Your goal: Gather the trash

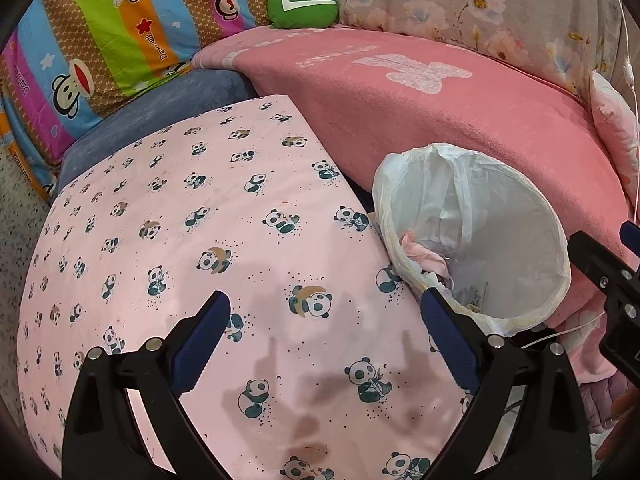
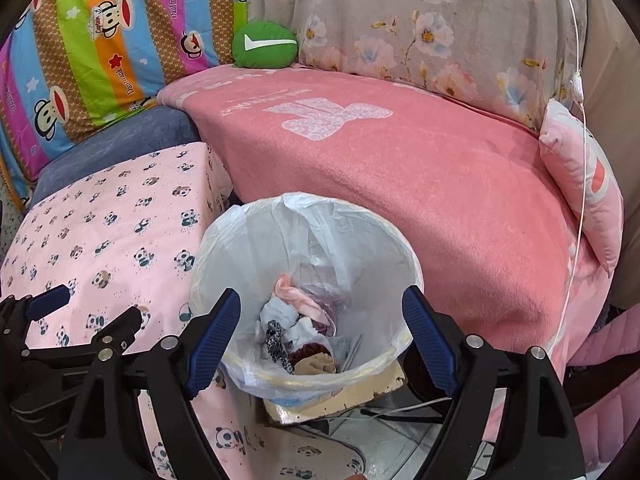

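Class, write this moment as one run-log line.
left gripper: open, empty, over panda cloth | right gripper: open, empty, above lined bin | trash: inside bin

The bin [image 1: 520, 248] bottom is buried under crumpled trash [image 2: 298, 328], its base hides behind the panda-print table [image 1: 200, 240], and the right tool [image 1: 612, 280] is cut off by the frame edge.

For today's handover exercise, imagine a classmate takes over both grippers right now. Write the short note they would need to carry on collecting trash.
Left gripper: jaws open, empty, over the panda-print cloth.
Right gripper: jaws open, empty, above the bin.
Lined trash bin: stands between the panda-print cloth and the pink blanket; crumpled scraps lie at the bottom.
Done: some trash is already binned.
Left: no loose trash shows on the cloth or blanket in these views; look around elsewhere before stopping.
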Tool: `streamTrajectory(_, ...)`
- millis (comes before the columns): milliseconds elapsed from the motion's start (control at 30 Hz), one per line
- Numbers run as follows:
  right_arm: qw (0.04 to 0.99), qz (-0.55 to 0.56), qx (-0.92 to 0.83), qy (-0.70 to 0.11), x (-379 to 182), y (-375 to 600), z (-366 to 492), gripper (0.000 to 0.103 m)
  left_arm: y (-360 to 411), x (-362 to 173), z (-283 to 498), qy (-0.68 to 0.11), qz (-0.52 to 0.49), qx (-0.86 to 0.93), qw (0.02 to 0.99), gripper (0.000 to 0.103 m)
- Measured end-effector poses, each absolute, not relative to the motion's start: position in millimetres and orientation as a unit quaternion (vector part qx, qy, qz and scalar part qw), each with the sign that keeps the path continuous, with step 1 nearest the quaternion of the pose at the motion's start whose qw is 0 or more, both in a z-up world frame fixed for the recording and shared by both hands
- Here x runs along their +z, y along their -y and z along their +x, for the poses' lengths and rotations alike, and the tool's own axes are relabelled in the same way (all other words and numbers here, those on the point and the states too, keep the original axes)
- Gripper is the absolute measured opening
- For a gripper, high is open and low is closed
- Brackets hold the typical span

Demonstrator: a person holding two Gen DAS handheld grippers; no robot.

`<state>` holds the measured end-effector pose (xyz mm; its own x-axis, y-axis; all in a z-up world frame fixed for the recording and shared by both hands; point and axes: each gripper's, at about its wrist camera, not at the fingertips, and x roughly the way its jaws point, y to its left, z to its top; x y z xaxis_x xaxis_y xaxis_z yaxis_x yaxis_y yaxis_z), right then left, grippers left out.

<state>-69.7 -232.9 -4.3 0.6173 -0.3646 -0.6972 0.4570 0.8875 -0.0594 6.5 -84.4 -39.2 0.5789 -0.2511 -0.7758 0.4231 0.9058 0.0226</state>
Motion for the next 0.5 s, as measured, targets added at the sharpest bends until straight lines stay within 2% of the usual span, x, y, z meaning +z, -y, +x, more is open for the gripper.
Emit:
streamTrajectory(33, 0.897, 0.062, -0.228, -0.373, -6, 232, -71, 0.086, 83, -40, 6, -0.419, 0.103, -0.189, 0.882, 0.092)
streamTrajectory(167, 0.897, 0.068, -0.222, -0.376, -13, 231, -75, 0.088, 78, -45, 4, -0.426, 0.1, -0.183, 0.88, 0.092)
streamTrajectory(233, 0.897, 0.071, -0.222, -0.375, -15, 231, -78, 0.098, 75, -47, 3, -0.429, 0.1, -0.179, 0.88, 0.092)
streamTrajectory(500, 0.895, 0.081, -0.225, -0.376, -27, 228, -91, 0.098, 70, -53, -2, -0.433, 0.102, -0.168, 0.88, 0.093)
